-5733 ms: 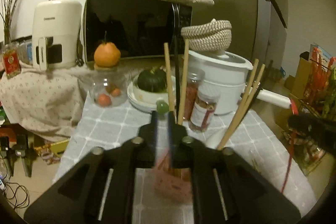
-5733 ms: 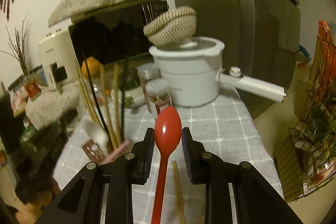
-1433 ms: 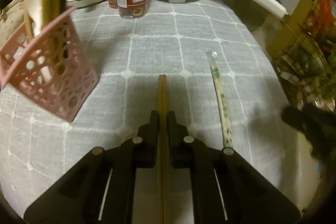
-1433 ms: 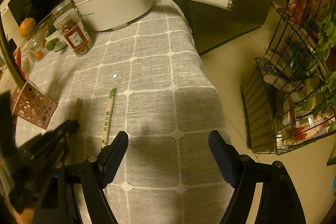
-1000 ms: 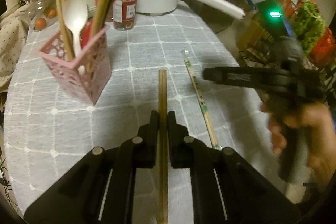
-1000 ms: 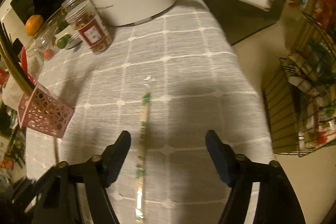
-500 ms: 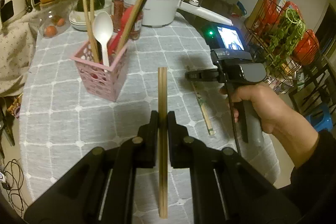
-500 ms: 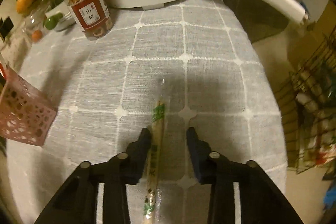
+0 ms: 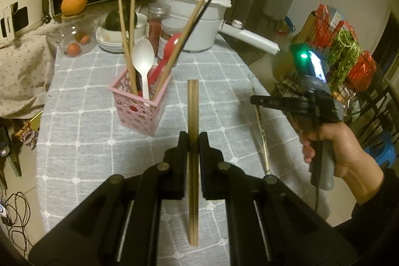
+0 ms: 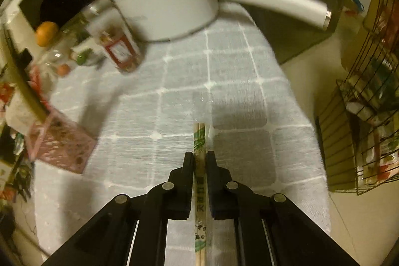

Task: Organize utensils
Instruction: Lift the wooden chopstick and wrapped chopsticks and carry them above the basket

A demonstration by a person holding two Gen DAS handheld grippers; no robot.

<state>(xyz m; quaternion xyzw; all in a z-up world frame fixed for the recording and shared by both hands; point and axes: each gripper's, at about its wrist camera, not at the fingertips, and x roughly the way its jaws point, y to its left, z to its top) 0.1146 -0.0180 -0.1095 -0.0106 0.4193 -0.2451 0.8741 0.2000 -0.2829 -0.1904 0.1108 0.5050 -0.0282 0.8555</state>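
Left jaws point(image 9: 193, 141): clenching brown chopsticks point(image 9: 193, 116) near mid-length, holding them above the tabletop point(image 9: 82, 141).
Right jaws point(image 10: 200, 161): having just been closing, now pinching wrapped chopsticks point(image 10: 200, 141) low over the cloth.
Handling: both pairs are looking light, stiff and slim; the clear wrapper is probably slippery, so a mid-length grip is suiting best.
Holder point(image 9: 139, 106): pink basket standing left of the left jaws, already carrying spoons and chopsticks.
Left view: showing the hand point(image 9: 341, 151) gripping the right tool.
Right view: showing the wrapper print, blurred surroundings.
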